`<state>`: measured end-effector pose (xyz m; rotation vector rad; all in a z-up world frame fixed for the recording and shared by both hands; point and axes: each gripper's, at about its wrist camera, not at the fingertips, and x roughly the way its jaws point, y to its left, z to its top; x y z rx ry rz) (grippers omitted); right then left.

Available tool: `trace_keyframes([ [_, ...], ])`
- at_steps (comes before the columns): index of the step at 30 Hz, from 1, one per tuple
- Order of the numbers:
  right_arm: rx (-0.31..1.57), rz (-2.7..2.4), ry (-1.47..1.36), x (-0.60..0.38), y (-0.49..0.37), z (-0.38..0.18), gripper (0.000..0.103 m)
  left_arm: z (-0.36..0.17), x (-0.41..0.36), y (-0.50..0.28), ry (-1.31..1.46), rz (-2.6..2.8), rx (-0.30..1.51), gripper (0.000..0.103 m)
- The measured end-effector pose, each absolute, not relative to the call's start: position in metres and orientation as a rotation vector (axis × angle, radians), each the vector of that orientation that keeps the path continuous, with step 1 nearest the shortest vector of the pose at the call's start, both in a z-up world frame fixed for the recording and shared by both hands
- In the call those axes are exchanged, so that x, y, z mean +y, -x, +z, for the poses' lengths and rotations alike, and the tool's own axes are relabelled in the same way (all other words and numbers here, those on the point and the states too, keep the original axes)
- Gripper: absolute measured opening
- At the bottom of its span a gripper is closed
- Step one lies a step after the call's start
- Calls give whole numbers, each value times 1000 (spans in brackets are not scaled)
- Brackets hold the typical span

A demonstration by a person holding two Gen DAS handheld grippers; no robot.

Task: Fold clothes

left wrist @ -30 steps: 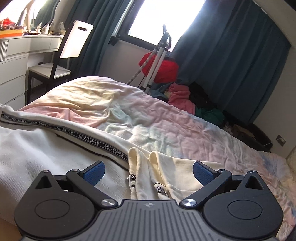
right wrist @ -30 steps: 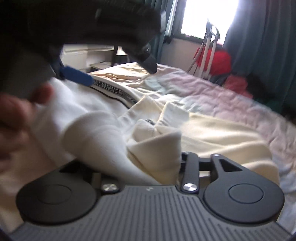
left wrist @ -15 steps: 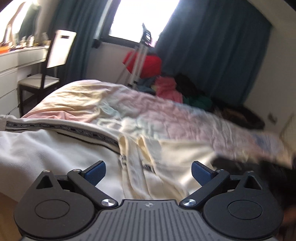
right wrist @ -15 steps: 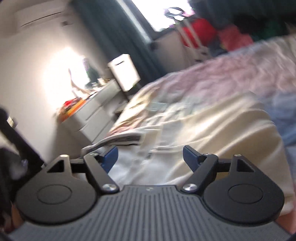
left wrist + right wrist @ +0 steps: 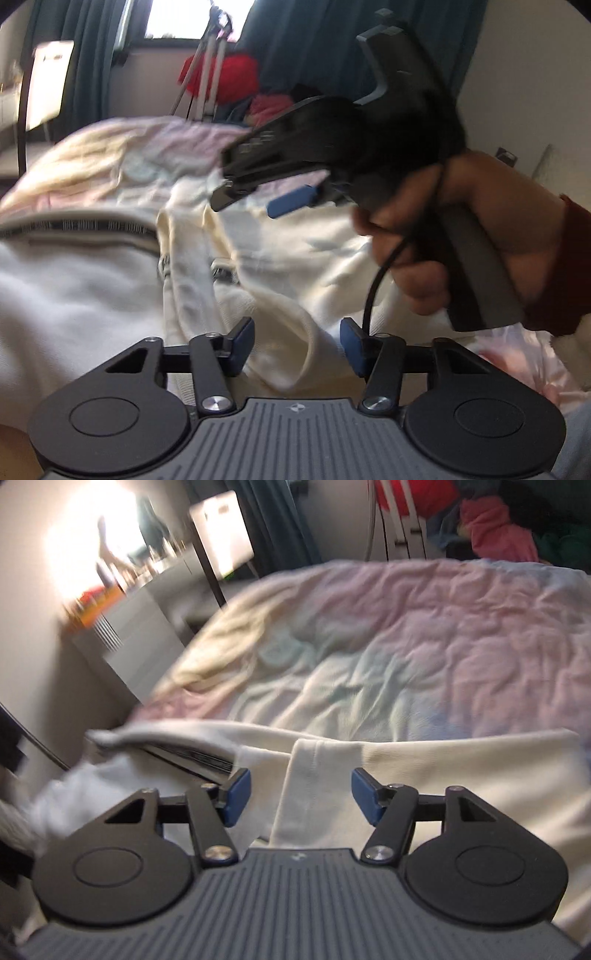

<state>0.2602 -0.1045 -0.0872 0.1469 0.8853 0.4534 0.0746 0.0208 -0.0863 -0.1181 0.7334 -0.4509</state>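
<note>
Seen from the left wrist, a white knit garment with a black-and-white lettered band (image 5: pixel 85 266) covers the left side of the bed with the crumpled pastel pink, blue and yellow quilt (image 5: pixel 147 155). Just right of it, overlapping its edge, lies a cream-coloured cotton garment (image 5: pixel 295 236) that spreads toward the bed's right side. The left gripper (image 5: pixel 297 345) points down at a slant over the near edge of the bed. Its blue-padded jaws are closing, with a loose fold of the cream garment between them, and the pads do not yet press on the cloth.

Farther right, above the cream garment, the person's right hand (image 5: pixel 476 229) in a dark red sleeve (image 5: pixel 565 273) is wrapped around the grey handle of the right gripper (image 5: pixel 258 201), which reaches leftward and down with its tips over the cloth.

In the right wrist view, the right gripper (image 5: pixel 301 794) is tilted down over the cream garment's folded edge (image 5: pixel 317 775), which lies between the blue pads without touching them. Its jaws are closing but stand apart. The white banded garment (image 5: pixel 155 760) is bunched to its left near the bed's left edge.
</note>
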Motion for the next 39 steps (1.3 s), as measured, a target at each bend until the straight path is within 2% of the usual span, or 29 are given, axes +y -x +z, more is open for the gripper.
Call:
trace_keyframes([
  [1,901,437,-112,-95,-265,-93,62,-88,24,-76,135,-459,734,46],
  [2,912,415,-71,-87,-269,-99,56,-88,26,-77,144,-467,729,38],
  [3,922,392,-31,-79,-272,-104,50,-88,29,-78,153,-472,725,22],
  [4,931,370,10,-71,-275,-109,37,-88,31,-79,165,-471,726,13],
  [6,916,350,41,-65,-274,-112,17,-89,38,-80,206,-468,736,6],
  [7,907,334,43,-65,-272,-110,12,-86,42,-78,228,-466,730,6],
  [11,822,363,-26,-70,-251,-83,10,-63,65,-58,306,-495,648,5],
  [14,797,384,-72,-69,-244,-75,7,-62,80,-57,346,-494,673,6],
  [18,852,351,-7,-53,-255,-113,7,-82,75,-72,323,-443,794,6],
  [21,795,361,-38,-58,-254,-131,7,-92,66,-78,280,-420,826,6],
  [28,687,369,-50,-87,-218,-89,9,-89,63,-73,260,-442,759,8],
  [31,634,356,-67,-111,-189,-63,9,-80,60,-61,243,-447,692,19],
  [33,602,341,-82,-129,-168,-47,9,-73,59,-55,231,-443,655,34],
  [37,560,272,-123,-170,-120,-32,9,-63,52,-41,183,-423,607,44],
  [39,543,224,-134,-187,-96,-30,9,-58,48,-37,153,-389,597,53],
])
